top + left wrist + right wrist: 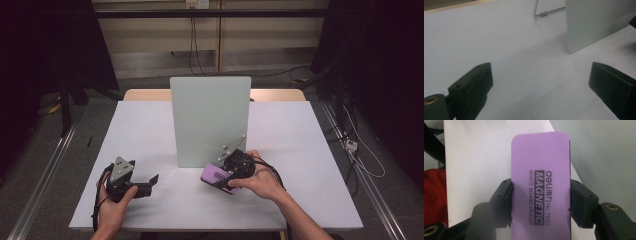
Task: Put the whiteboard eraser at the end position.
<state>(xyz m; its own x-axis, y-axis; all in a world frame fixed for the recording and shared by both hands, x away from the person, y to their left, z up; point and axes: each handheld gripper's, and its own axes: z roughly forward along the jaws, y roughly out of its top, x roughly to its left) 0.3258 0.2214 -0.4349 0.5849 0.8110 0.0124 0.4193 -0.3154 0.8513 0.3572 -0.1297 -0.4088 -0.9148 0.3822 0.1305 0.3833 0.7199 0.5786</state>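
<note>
my right gripper point(541, 202) is clamped across the width of the purple magnetic whiteboard eraser point(541, 182), one pad on each long edge, so the printed face points up at the camera and the far half of the block sticks out past the jaws. i judge that grip is chosen to leave the wiping side free to meet the board. in the high view the eraser point(215, 176) sits low over the table, just in front of the bottom right corner of the small whiteboard point(210, 120), which stands upright on a wire stand point(544, 13) near the middle of the white table point(150, 130). standing like that, the board offers its face to me, so the eraser can be pressed flat against it.

my right hand point(260, 181) wraps the gripper body from behind, forearm coming in at an angle from the lower right, gripper pointing left and slightly down.

my left gripper point(536, 82) has its jaws wide apart with nothing between them, only bare table. the left hand point(117, 197) holds it low near the table's front left, well apart from the board, pointing right towards it, parked out of the way, i think.
</note>
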